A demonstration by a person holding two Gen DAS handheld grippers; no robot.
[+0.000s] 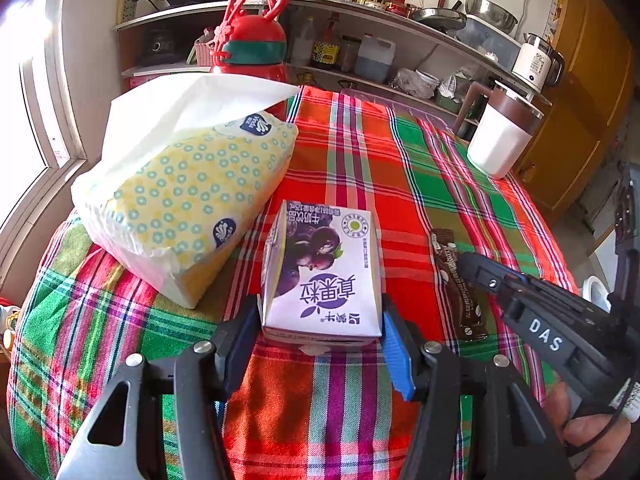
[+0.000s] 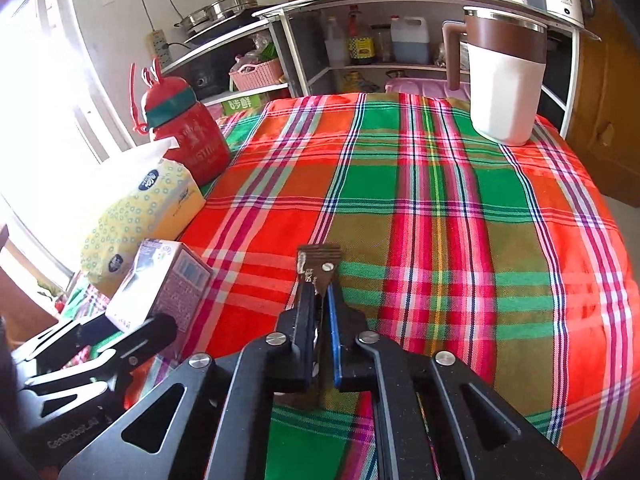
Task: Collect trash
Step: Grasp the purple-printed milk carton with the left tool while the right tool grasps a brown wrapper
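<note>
A purple-and-white milk carton (image 1: pixel 320 276) lies on the plaid tablecloth (image 1: pixel 400 168). My left gripper (image 1: pixel 320 320) has its fingers on either side of the carton's near end and is shut on it. The carton also shows in the right wrist view (image 2: pixel 160 288), with the left gripper's fingers (image 2: pixel 140 336) on it. A brown snack wrapper (image 1: pixel 456 280) lies to the right of the carton. My right gripper (image 2: pixel 320 292) is shut on this wrapper (image 2: pixel 320 256), whose end sticks out past the fingertips. The right gripper also shows in the left wrist view (image 1: pixel 472 268).
A yellow tissue pack (image 1: pixel 188 200) lies left of the carton. A red bottle (image 1: pixel 252 44) stands behind it. A white-and-brown mug (image 2: pixel 504 76) stands at the table's far right. Kitchen shelves (image 2: pixel 360 48) with bottles stand behind the table. A window is at the left.
</note>
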